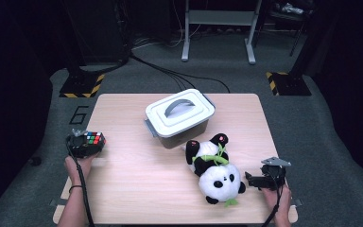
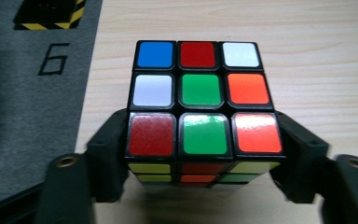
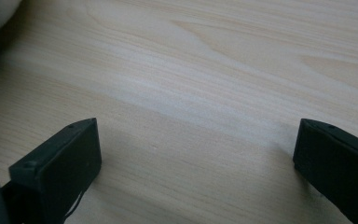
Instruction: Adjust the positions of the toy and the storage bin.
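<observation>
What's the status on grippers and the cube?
Left gripper shut on Rubik's cube, table's left edge. Right gripper open, empty. Lidded box shut.

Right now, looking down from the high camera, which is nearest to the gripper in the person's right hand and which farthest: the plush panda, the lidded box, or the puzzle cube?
From the right gripper:
1. Plush panda, just beside it, toward the table's middle.
2. Lidded box, farther back, near the table's centre.
3. Puzzle cube, across the table at its left edge, clamped in the left gripper.

Both hand-held grippers are black — left hand-held gripper [image 1: 86,144], right hand-held gripper [image 1: 251,179]. Blocky black jaws with small round screw holes near the tips. Grey three-cornered plate [image 1: 276,161] on the right one. Black cables trail back; dark band [image 1: 75,188] on left wrist, forearms bare.
</observation>
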